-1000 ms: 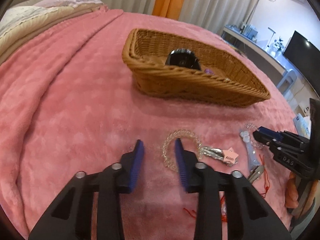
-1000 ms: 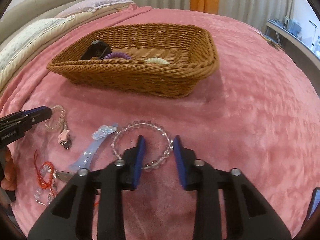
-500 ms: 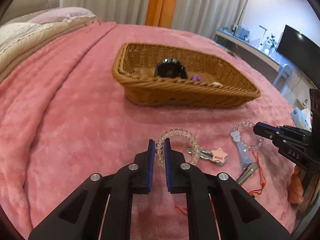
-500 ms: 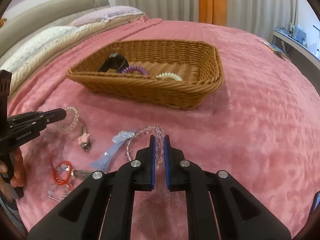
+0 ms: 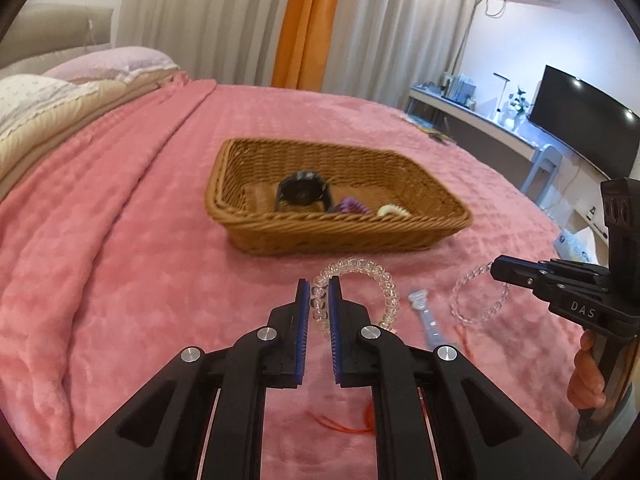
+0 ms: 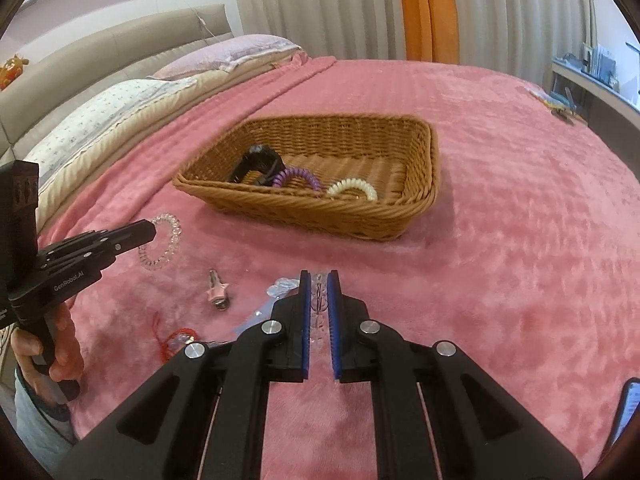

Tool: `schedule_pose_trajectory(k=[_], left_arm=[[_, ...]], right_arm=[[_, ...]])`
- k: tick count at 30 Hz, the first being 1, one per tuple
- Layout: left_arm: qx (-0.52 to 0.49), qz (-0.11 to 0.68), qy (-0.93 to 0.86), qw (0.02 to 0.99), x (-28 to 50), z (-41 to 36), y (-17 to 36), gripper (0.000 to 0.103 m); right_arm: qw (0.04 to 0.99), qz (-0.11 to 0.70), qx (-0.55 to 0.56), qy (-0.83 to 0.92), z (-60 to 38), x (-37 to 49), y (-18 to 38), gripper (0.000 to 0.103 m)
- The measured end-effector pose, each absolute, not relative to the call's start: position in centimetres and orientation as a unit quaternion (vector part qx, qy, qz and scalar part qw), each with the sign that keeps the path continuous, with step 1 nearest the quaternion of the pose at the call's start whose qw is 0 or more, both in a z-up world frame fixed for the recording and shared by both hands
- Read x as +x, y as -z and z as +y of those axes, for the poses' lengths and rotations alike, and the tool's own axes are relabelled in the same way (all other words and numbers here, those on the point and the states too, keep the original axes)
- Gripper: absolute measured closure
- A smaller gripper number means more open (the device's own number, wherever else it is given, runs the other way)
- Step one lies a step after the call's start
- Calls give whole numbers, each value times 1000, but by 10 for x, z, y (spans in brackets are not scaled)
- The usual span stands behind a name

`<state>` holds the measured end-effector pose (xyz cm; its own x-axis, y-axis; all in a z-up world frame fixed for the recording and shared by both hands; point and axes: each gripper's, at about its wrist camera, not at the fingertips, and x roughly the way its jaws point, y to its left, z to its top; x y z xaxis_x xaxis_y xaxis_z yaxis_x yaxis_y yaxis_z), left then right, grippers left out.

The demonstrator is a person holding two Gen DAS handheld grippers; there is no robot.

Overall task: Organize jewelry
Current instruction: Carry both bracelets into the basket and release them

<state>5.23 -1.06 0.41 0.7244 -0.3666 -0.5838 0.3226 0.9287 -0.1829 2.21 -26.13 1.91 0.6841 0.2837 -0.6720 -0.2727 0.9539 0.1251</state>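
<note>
The left gripper (image 5: 319, 294) and the right gripper (image 6: 319, 286) are each showing matte black angular linkage arms with triangular cut-outs, round silver screw heads at the pivots, and blue ribbed pads (image 5: 303, 320) lining the inner finger faces. At 3 o'clock in the left wrist view, the right unit is displaying white "DAS" lettering, with bare fingers (image 5: 586, 384) wrapping its black handle. At 9 o'clock in the right wrist view, the left unit is displaying "GenRobot.AI" lettering, with bare skin (image 6: 60, 354) on its grip.

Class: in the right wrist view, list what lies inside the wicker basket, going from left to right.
Black watch → purple spiral hair tie → cream spiral hair tie, all inside the wicker basket.
</note>
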Motion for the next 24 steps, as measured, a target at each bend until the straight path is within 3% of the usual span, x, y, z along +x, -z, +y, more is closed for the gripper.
schedule_pose_trajectory(k=[16, 24], left_arm=[[13, 264, 179, 948, 67, -41, -79, 95], [6, 262, 166, 951, 113, -54, -81, 95]], right_arm=[[942, 306, -3, -135, -259, 57, -102, 97], [938, 313, 8, -148, -246, 109, -93, 97]])
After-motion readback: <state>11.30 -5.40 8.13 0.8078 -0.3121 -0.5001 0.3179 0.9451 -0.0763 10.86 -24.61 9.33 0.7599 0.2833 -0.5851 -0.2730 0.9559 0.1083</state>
